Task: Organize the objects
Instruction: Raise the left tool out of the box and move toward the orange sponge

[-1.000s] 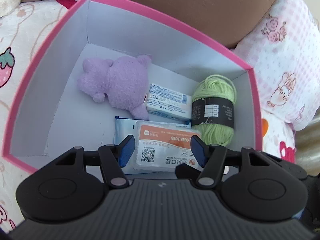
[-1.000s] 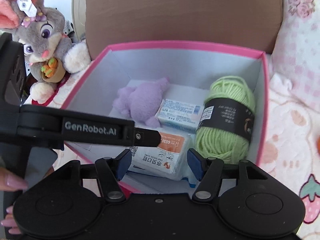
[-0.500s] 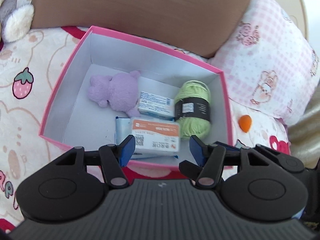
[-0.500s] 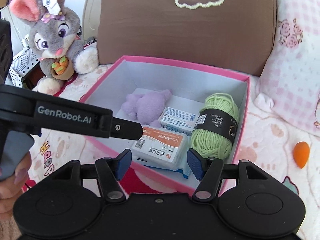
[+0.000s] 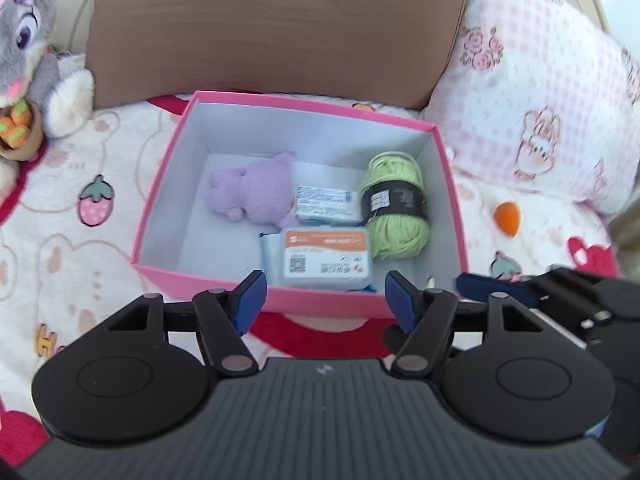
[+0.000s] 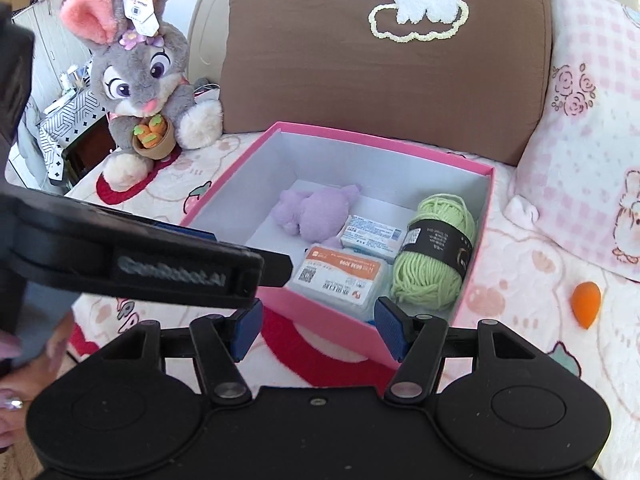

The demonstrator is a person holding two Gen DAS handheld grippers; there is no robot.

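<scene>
A pink box (image 5: 320, 300) (image 6: 332, 316) with white walls sits on the bed. In it lie a purple plush (image 5: 256, 192) (image 6: 316, 212), a green yarn ball (image 5: 396, 208) (image 6: 436, 256), a small blue-white carton (image 5: 326, 204) (image 6: 374, 236) and an orange-white wipes pack (image 5: 326, 258) (image 6: 340, 276). My left gripper (image 5: 322, 302) is open and empty, just short of the box's near wall. My right gripper (image 6: 318, 328) is open and empty at the box's near corner. The left gripper's body (image 6: 160, 268) crosses the right wrist view.
An orange teardrop sponge (image 5: 506, 218) (image 6: 586, 304) lies on the blanket to the right of the box. A grey rabbit plush (image 6: 140, 80) sits at the back left. A brown cushion (image 5: 272, 28) and a pink pillow (image 5: 552, 112) stand behind.
Both grippers have pulled back and up out of the box. The box and its contents look smaller and farther. Both stayed open and empty.
</scene>
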